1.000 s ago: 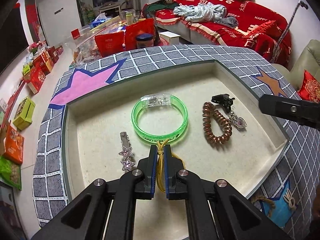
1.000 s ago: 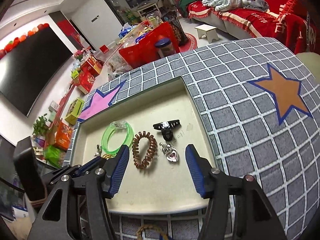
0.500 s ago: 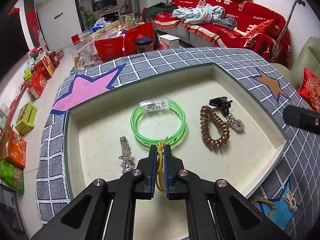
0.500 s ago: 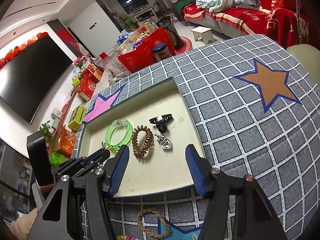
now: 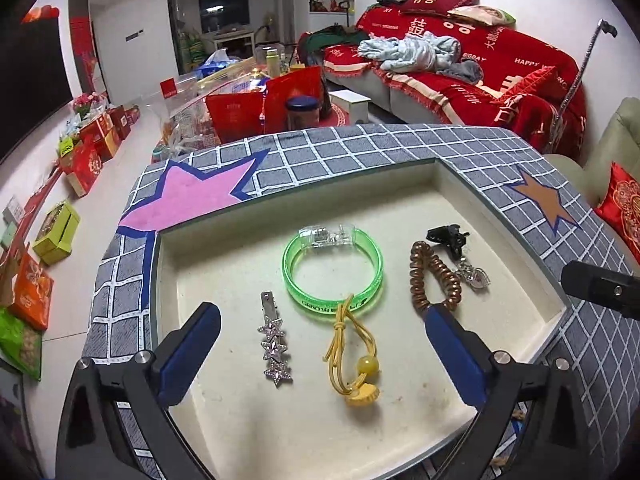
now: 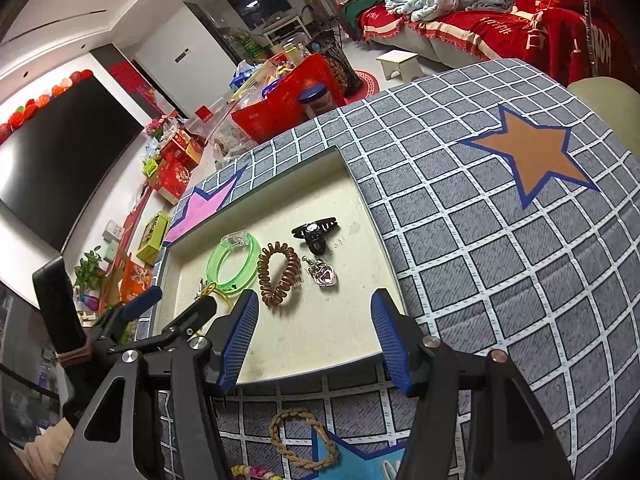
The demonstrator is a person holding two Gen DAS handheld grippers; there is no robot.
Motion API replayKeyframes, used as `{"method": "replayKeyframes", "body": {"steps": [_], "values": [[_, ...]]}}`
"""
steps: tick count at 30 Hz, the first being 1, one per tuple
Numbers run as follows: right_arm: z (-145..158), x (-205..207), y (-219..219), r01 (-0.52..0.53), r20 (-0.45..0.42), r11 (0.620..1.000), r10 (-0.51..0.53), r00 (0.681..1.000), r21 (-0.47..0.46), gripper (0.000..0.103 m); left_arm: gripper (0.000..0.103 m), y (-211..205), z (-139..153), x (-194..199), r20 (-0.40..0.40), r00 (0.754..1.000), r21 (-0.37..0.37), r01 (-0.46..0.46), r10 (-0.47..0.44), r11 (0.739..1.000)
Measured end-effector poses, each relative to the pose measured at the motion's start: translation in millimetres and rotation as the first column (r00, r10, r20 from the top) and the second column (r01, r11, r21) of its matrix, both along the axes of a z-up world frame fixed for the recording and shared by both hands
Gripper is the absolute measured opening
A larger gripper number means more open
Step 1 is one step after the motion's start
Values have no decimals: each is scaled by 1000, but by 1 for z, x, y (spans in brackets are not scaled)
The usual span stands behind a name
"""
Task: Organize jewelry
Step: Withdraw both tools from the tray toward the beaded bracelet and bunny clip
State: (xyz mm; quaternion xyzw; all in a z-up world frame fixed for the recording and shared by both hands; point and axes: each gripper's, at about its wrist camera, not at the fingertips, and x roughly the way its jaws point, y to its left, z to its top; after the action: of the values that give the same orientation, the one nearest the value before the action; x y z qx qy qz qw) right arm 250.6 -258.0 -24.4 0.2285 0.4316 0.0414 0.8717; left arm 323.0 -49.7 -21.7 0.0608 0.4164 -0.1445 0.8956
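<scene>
Our left gripper (image 5: 320,336) just opened wide, yellow hair tie (image 5: 352,354) with bead lying loose between, our right gripper (image 6: 314,318) half apart, empty

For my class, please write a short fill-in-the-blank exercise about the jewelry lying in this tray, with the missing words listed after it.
1. The bracelet lying in the tray is coloured ____.
2. The silver hair clip is decorated with small ____.
3. The yellow hair tie lies between the fingers of the ____ gripper.
4. The brown spiral hair tie lies beside a ____-shaped pendant.

Missing words: green; stars; left; heart
</scene>
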Motion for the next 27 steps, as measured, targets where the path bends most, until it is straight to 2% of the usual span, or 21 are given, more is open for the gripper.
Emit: {"method": "replayKeyframes", "body": {"steps": [4,5,6,8,15,17,21,27], "values": [[1,-5,-1,1,0,1000,-1,1000,-3,63,103,1,0,-1,17,1000,20,-4,4,1000],[2,-7,0,-1,1,1000,1,1000,-3,67,103,2,1,-3,25,1000,25,-9,9,1000],[2,-9,0,-2,3,1000,2,1000,-3,77,103,2,4,-5,30,999,27,-13,12,1000],[4,-15,0,-9,17,1000,9,1000,3,83,103,5,7,-9,34,999,27,-20,19,999],[9,-40,-4,-10,19,1000,11,1000,-16,84,103,19,23,-37,43,999,4,-12,11,1000],[8,-50,-6,-7,10,1000,7,1000,-21,84,103,23,24,-49,14,1000,-27,22,-21,999],[-1,-67,-9,5,-26,1000,-6,1000,-18,84,103,27,22,-74,-9,1000,-36,29,-30,999],[-20,-92,-6,-2,-94,997,-6,996,-79,84,103,24,6,-111,-82,996,-38,34,-37,999]]}}
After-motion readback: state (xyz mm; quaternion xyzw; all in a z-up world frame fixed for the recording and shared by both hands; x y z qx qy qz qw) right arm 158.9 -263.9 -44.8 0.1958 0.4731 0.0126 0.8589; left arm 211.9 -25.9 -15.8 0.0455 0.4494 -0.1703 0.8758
